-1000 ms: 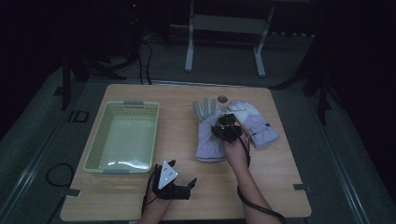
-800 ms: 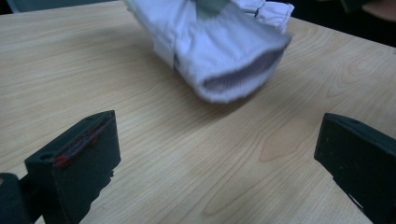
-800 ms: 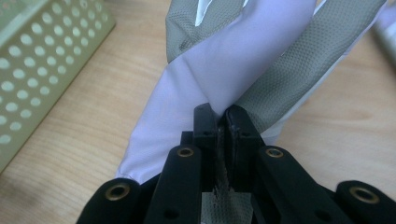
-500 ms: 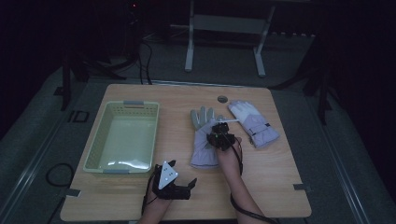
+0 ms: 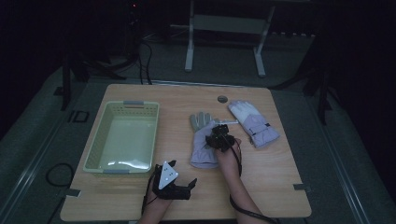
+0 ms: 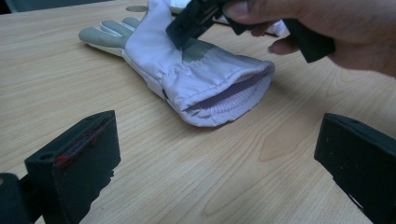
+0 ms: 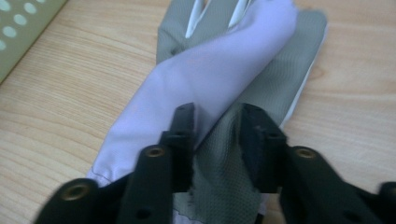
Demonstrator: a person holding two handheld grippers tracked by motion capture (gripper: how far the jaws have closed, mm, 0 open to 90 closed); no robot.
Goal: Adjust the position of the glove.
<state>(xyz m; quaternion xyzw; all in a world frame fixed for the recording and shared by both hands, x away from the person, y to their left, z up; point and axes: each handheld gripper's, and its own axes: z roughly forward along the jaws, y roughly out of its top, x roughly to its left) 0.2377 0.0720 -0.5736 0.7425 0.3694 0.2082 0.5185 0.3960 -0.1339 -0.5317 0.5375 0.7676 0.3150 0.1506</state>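
Observation:
A pale lilac glove with grey palm and fingers (image 5: pixel 201 144) lies at the table's middle, cuff toward me, partly folded over itself (image 7: pixel 224 70). My right gripper (image 5: pixel 219 138) sits on its right side, shut on a fold of its fabric (image 7: pixel 215 121). In the left gripper view that gripper (image 6: pixel 196 21) presses on the glove (image 6: pixel 201 79) from above. A second matching glove (image 5: pixel 254 123) lies apart to the right. My left gripper (image 5: pixel 183 172) rests near the front edge, open (image 6: pixel 219 140) and holding nothing, pointing at the glove's open cuff.
A pale green perforated basket (image 5: pixel 123 103) stands on the left half of the table, nothing inside; its corner (image 7: pixel 18 23) shows in the right gripper view. A round cable hole (image 5: pixel 222 99) sits near the far edge. Bare wood lies right of the gloves.
My right gripper has dragged the held glove left and toward me, off the second glove, so the two now lie apart. The left gripper has stayed put.

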